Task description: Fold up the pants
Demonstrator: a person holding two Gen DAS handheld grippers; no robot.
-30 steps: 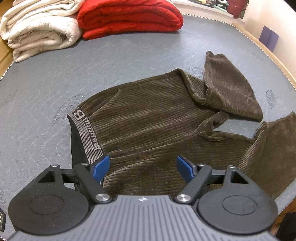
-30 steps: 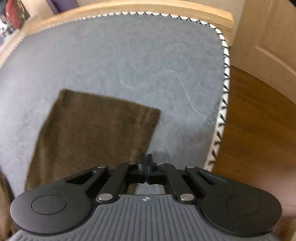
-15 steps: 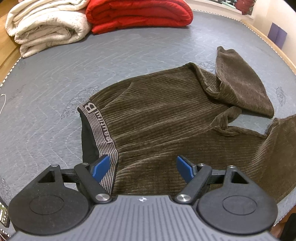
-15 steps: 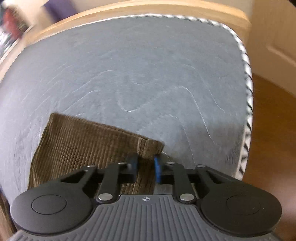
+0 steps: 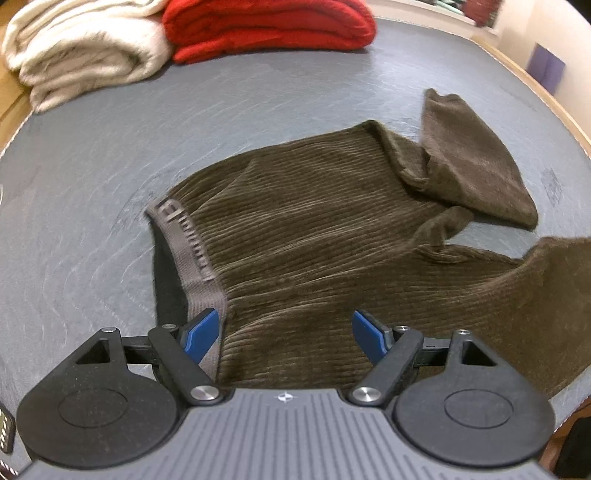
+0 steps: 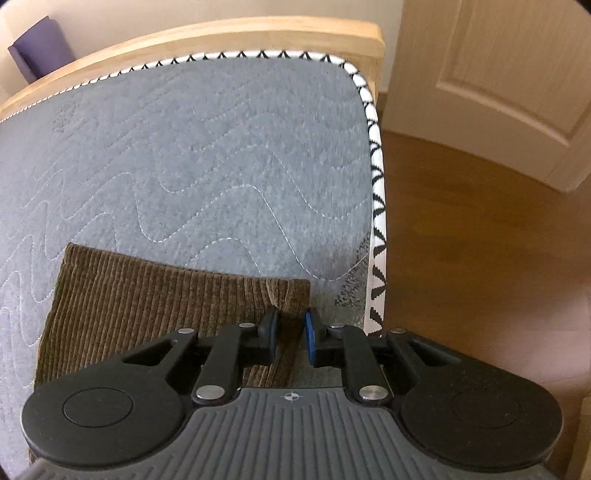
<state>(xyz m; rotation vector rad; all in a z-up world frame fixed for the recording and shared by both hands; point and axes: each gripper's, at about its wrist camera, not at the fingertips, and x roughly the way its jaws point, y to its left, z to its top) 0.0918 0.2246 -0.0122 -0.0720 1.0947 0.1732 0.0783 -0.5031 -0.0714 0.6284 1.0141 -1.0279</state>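
Observation:
Brown corduroy pants (image 5: 314,240) lie on the grey quilted bed, with the lettered grey waistband (image 5: 192,251) at the left and one leg (image 5: 476,162) folded back at the far right. My left gripper (image 5: 284,332) is open, hovering over the near end of the waistband. In the right wrist view the hem of the other leg (image 6: 166,295) lies flat. My right gripper (image 6: 291,328) is partly open, its jaws straddling the hem's near right corner without pinching it.
A folded cream blanket (image 5: 85,51) and a folded red blanket (image 5: 266,26) sit at the far end of the bed. The bed's trimmed edge (image 6: 375,206) and wooden frame (image 6: 221,37) are close to the right gripper, with wood floor (image 6: 480,240) beyond.
My right gripper went from shut to partly open and moved down onto the hem corner. My left gripper moved toward the waistband and stayed open.

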